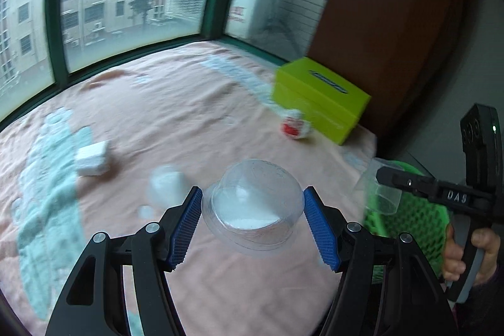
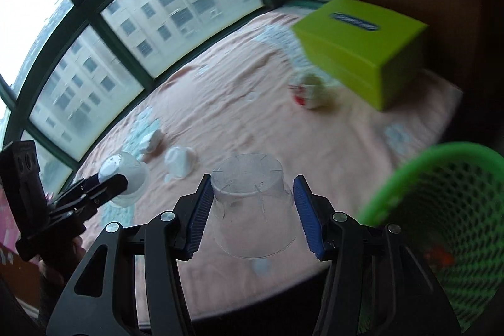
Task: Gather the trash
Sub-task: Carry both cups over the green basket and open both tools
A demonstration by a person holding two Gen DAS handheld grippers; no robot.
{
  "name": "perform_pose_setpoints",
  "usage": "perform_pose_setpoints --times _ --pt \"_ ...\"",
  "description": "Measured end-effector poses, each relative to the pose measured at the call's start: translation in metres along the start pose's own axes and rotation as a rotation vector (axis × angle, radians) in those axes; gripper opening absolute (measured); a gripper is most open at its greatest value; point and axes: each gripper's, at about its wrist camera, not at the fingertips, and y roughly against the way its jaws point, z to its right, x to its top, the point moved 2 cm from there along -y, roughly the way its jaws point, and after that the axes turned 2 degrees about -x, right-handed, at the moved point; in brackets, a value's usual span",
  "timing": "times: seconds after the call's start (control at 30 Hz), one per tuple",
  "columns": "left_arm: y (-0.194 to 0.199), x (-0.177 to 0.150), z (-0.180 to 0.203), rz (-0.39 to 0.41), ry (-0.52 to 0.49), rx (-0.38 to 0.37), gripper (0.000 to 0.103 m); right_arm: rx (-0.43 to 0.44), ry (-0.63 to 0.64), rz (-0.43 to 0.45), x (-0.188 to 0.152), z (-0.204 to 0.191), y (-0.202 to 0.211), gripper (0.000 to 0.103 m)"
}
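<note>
My left gripper (image 1: 253,218) is shut on a clear plastic dome lid (image 1: 253,203), its blue pads pressing both sides above the pink bedspread. My right gripper (image 2: 250,210) is shut on an upturned clear plastic cup (image 2: 253,207). The green mesh basket (image 2: 447,210) stands just right of the right gripper, beyond the bed's edge, with something red inside. In the left wrist view the right gripper (image 1: 382,178) holds the cup (image 1: 376,192) in front of the basket (image 1: 409,210). In the right wrist view the left gripper (image 2: 121,178) carries the dome lid (image 2: 126,178) at far left.
On the pink bedspread (image 1: 176,103) lie a white foam block (image 1: 92,158), a crumpled white piece (image 1: 167,183) and a red-and-white wrapper (image 1: 294,125). A lime-green tissue box (image 1: 318,98) sits at the bed's far right corner. Windows line the far side; a brown cabinet stands behind the box.
</note>
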Motion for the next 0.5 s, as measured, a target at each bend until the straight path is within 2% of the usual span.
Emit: perform_pose_setpoints --times 0.1,0.5 --pt "-0.008 -0.002 0.028 -0.015 -0.028 -0.046 0.063 -0.078 -0.02 0.029 -0.017 0.024 0.025 0.053" --pt "-0.045 -0.014 0.146 -0.082 -0.157 -0.212 0.063 -0.238 -0.133 0.082 -0.065 0.104 0.091 0.054"
